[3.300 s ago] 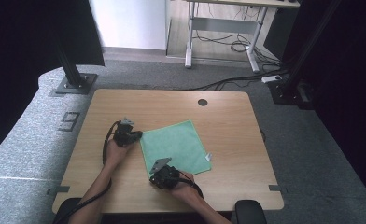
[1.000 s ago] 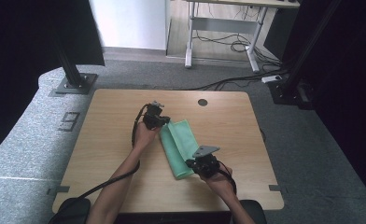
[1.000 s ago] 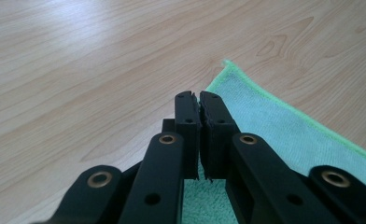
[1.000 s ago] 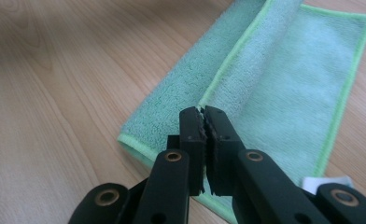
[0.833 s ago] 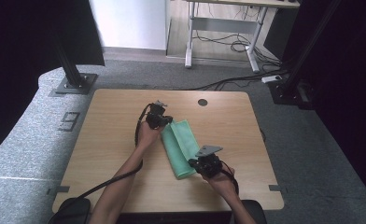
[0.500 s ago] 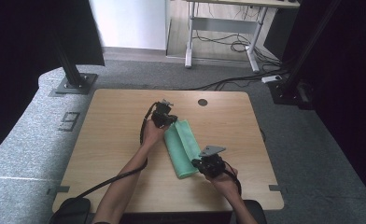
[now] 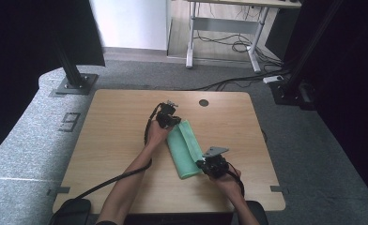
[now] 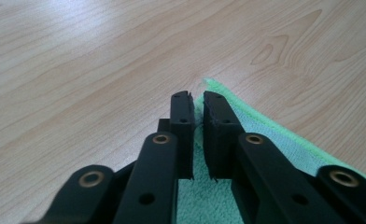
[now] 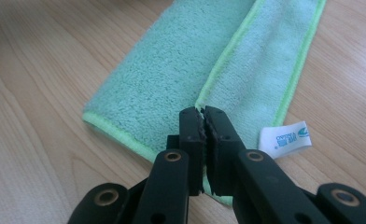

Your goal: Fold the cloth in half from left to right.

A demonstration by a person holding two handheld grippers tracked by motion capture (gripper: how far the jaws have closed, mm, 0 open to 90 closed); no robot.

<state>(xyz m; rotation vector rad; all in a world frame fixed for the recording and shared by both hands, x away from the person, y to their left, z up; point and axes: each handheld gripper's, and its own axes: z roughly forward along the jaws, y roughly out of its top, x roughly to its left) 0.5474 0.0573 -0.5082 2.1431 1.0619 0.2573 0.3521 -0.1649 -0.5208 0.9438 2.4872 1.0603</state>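
On the wooden table, a folded green microfibre cloth lies. At its 12 o'clock corner the left gripper has just been parting its jaws around the hem. At 6 o'clock the right gripper pinches the folded edge.

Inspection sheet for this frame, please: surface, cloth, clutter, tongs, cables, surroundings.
Surface: wooden table, round hole near its far edge.
Job's things: green cloth folded into a strip, white label at one end.
Clutter: nothing seen.
Grippers: left tongs at the far corner, jaws just opening; right tongs shut on the folded edge.
Cables: one trails from each tong.
Surroundings: grey carpet, black stands, a desk frame beyond.
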